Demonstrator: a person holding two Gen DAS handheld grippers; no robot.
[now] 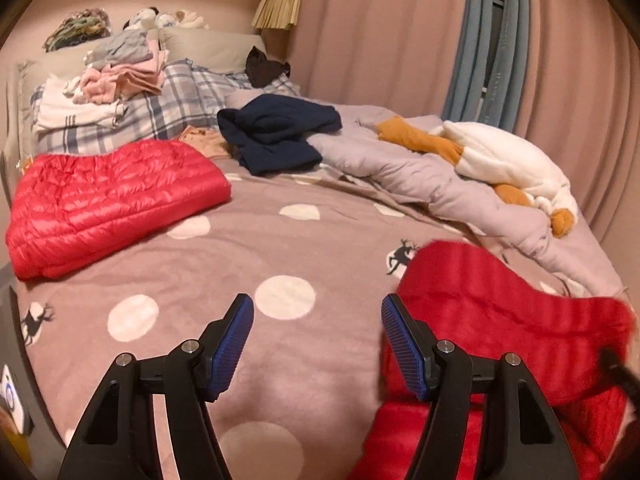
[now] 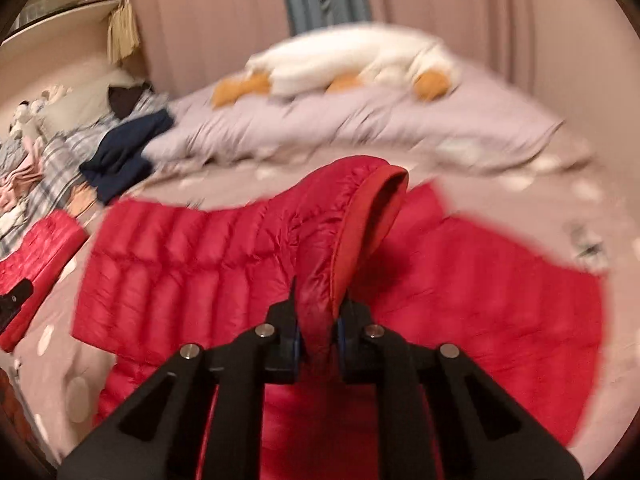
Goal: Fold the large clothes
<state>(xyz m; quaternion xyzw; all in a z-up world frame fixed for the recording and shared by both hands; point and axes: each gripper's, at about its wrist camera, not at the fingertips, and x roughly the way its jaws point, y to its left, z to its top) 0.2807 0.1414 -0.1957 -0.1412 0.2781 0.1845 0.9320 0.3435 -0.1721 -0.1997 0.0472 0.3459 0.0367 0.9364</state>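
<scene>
My right hand-held gripper (image 2: 316, 320) pinches the red down jacket (image 2: 248, 248) hem at 12 o'clock; left hand-held gripper (image 1: 317, 320) spread, jacket at 3 o'clock.

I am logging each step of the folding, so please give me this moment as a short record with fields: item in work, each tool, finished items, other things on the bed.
item in work: red down jacket, spread on the dotted bedcover
right tool: shut on a raised edge of the red down jacket
left tool: open, holding nothing, beside the jacket
finished items: folded red down jacket
other things: navy garment, plush goose, grey duvet, pile of clothes
image quality: right wrist view blurred
</scene>
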